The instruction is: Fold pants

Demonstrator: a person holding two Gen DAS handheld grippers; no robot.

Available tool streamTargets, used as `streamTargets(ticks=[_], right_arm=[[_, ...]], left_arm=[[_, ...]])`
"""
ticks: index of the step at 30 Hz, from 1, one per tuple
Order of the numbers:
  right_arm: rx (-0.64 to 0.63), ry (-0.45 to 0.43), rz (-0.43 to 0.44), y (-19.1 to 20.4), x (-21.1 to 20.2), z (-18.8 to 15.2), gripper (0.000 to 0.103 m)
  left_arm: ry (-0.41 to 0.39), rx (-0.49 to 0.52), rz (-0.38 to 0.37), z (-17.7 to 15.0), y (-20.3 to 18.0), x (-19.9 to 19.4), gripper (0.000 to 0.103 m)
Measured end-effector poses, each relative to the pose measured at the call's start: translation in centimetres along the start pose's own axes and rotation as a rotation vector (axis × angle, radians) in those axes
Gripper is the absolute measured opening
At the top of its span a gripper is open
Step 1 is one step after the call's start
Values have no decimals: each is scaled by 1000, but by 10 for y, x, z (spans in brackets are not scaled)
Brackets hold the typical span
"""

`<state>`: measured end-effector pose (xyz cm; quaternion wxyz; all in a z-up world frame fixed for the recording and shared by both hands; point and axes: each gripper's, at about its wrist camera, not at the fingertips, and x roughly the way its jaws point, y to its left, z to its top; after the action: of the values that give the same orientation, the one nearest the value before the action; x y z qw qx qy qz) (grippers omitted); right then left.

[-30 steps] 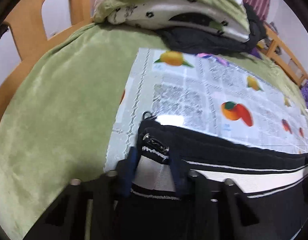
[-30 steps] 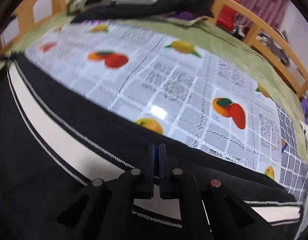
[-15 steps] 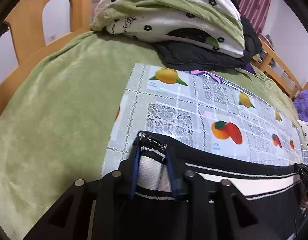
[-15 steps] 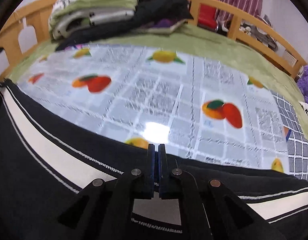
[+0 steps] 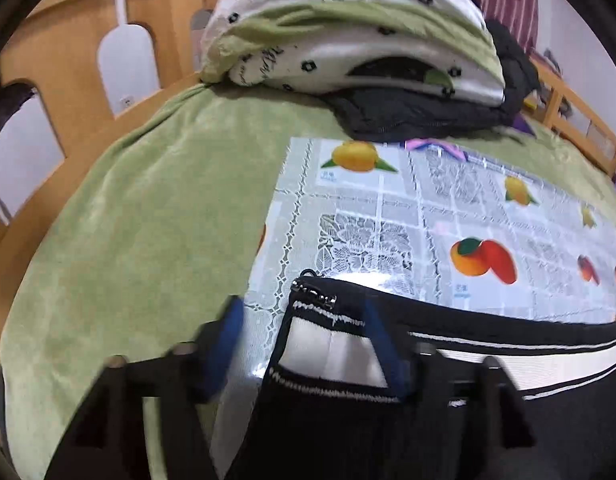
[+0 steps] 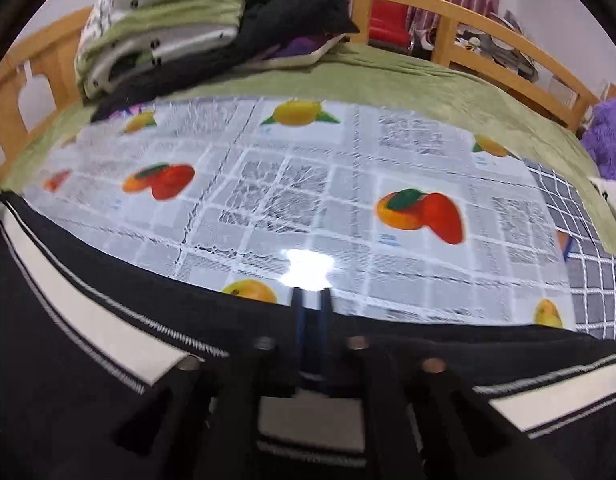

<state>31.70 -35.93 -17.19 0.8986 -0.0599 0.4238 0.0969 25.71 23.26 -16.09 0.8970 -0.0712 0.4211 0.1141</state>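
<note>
The black pants (image 5: 487,328) with a white side stripe lie on the fruit-print mat (image 5: 427,216). In the left wrist view my left gripper (image 5: 304,320) has its jaws spread wide; the zipped cuff end of the pants (image 5: 327,340) sits loose between them, against the right finger. In the right wrist view the pants (image 6: 88,312) stretch across the front. My right gripper (image 6: 311,300) has its jaws slightly parted over the pants' edge, with a narrow gap between the pads.
A stack of folded quilts (image 5: 347,32) and a dark jacket (image 5: 427,116) sit at the bed's head. A green blanket (image 5: 128,220) covers the bed. A wooden rail (image 6: 487,40) runs round it. A purple plush (image 6: 611,140) lies at right.
My left gripper has opened wide and let go of the cuff end. My right gripper's jaws have parted slightly. Both have lowered the pants toward the mat.
</note>
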Motion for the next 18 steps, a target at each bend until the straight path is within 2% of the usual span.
streamTargets(ticks=[1, 2, 3, 6, 11, 14, 16, 18], right_arm=[[-5, -11, -12, -6, -7, -1, 38], [-16, -25, -27, -13, -15, -2, 51], [-30, -35, -29, -21, -22, -4, 56], [-58, 6, -27, -42, -25, -5, 56], [-117, 131, 66, -54, 0, -7, 56], [-204, 167, 79, -40, 7, -12, 9], [-242, 134, 20, -33, 3, -12, 6], [-201, 40, 10, -37, -13, -8, 5]], left_arm=[[-4, -5, -17, -1, 1, -4, 63], [-3, -11, -35, -2, 1, -8, 63], [-2, -18, -49, -2, 1, -10, 63], [7, -34, -98, -3, -6, -11, 63], [25, -17, -129, -3, -28, -9, 63], [22, 8, -125, -6, -34, -13, 63], [17, 16, -115, -7, -34, -17, 63], [2, 9, -125, -6, -32, -21, 63]])
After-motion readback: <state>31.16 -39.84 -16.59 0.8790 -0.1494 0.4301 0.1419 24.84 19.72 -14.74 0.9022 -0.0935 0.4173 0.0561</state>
